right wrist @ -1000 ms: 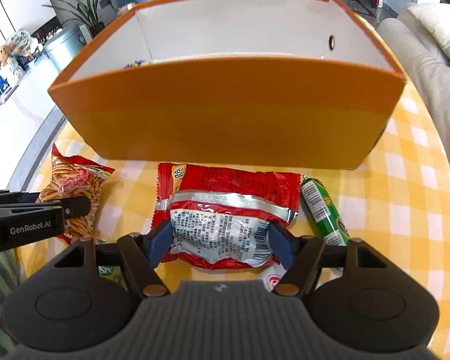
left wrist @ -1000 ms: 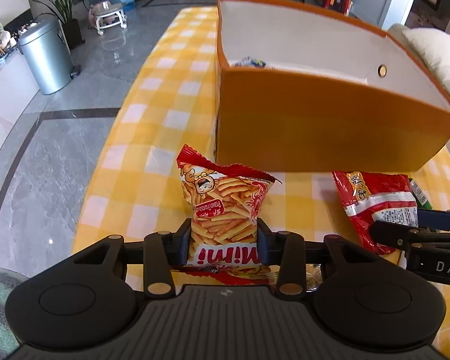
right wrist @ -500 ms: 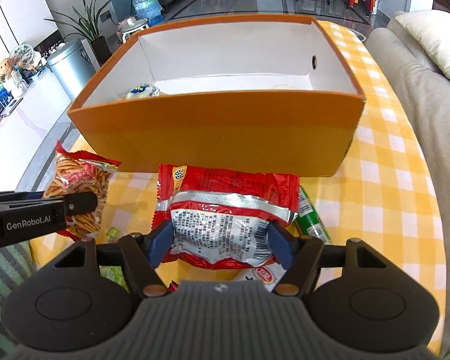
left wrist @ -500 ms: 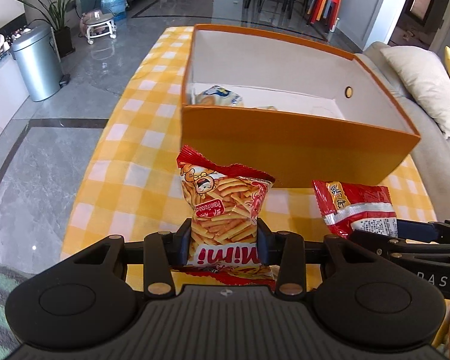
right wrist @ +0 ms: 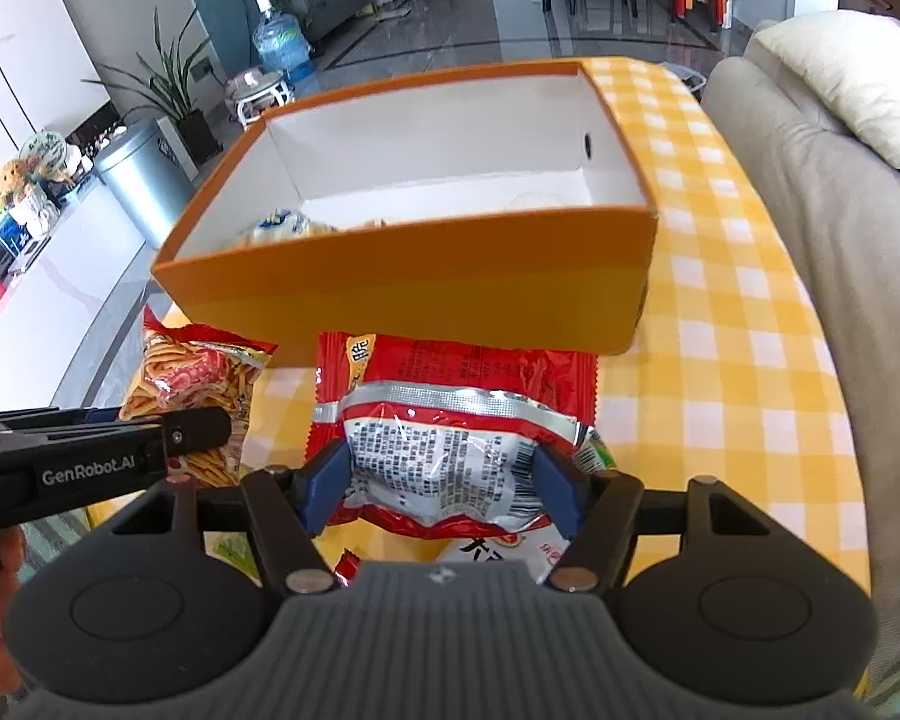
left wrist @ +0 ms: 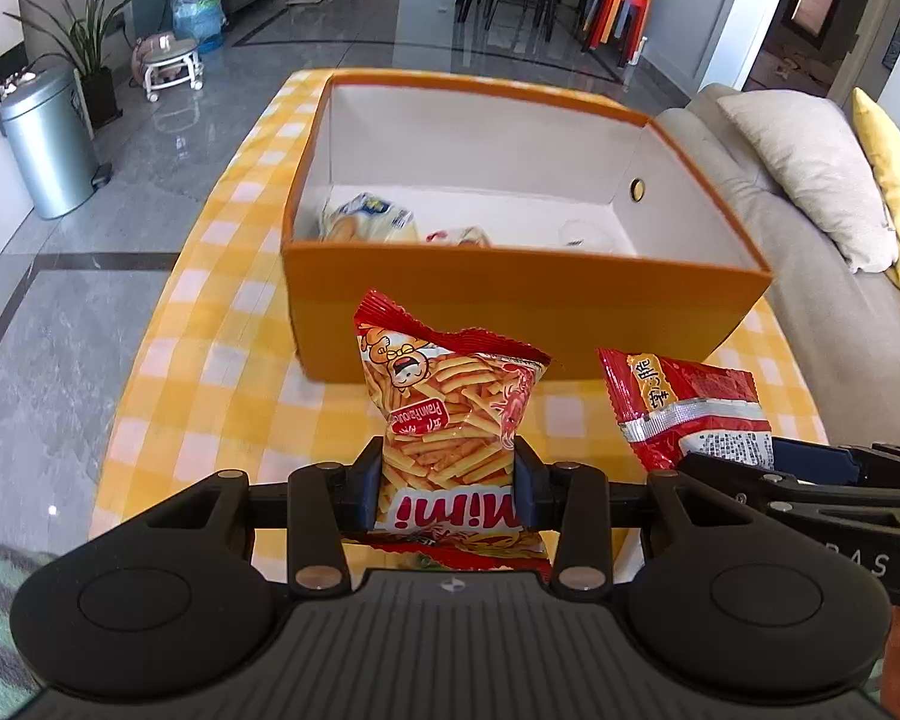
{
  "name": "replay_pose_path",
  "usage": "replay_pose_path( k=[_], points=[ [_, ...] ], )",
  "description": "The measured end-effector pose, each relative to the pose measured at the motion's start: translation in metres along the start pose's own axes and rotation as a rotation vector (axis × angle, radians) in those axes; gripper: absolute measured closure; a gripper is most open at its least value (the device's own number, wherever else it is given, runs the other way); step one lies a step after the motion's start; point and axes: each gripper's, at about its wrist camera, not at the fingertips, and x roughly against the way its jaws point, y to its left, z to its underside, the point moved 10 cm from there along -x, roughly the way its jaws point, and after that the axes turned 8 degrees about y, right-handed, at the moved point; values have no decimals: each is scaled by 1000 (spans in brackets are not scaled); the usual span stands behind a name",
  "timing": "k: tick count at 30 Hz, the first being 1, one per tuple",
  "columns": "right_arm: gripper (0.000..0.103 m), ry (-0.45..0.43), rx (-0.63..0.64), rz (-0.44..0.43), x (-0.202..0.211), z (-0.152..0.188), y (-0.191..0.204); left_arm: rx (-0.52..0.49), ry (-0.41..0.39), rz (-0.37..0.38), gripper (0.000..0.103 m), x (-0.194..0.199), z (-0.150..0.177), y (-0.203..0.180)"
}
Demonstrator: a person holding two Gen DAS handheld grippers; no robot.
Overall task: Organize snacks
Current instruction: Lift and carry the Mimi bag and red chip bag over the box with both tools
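Note:
My left gripper [left wrist: 447,483] is shut on a red and orange Mimi prawn-stick bag [left wrist: 450,414] and holds it up in front of the orange box [left wrist: 528,306]. My right gripper [right wrist: 444,483] is shut on a red and silver snack packet [right wrist: 450,414], also lifted before the box [right wrist: 426,276]. Each held bag shows in the other view: the red packet [left wrist: 690,408] at right, the Mimi bag [right wrist: 198,378] at left. The box's white inside holds a pale blue-and-yellow bag [left wrist: 366,222] and another small packet [left wrist: 459,236].
The box stands on a yellow checked tablecloth [right wrist: 744,360]. A green packet [right wrist: 594,456] and more snack packets [right wrist: 510,549] lie under my right gripper. A grey sofa [right wrist: 840,210] with cushions runs along the right. A metal bin [left wrist: 45,144] stands on the floor at left.
Both grippers have risen with their bags, so I now look down into the box and see the snacks inside it. Both grips are unchanged.

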Motion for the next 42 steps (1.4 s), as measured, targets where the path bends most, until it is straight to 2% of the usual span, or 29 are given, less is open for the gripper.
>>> replay_pose_path(
  k=[11, 25, 33, 42],
  points=[
    [39, -99, 4, 23, 37, -30, -8, -30, -71, 28, 57, 19, -43, -18],
    [39, -174, 58, 47, 54, -103, -10, -115, -148, 19, 57, 27, -115, -33],
    [39, -165, 97, 82, 38, -139, -12, -141, -124, -4, 57, 8, -145, -31],
    [39, -102, 149, 127, 2, -163, -14, -188, -63, -34, 57, -25, -161, -27]
  ],
)
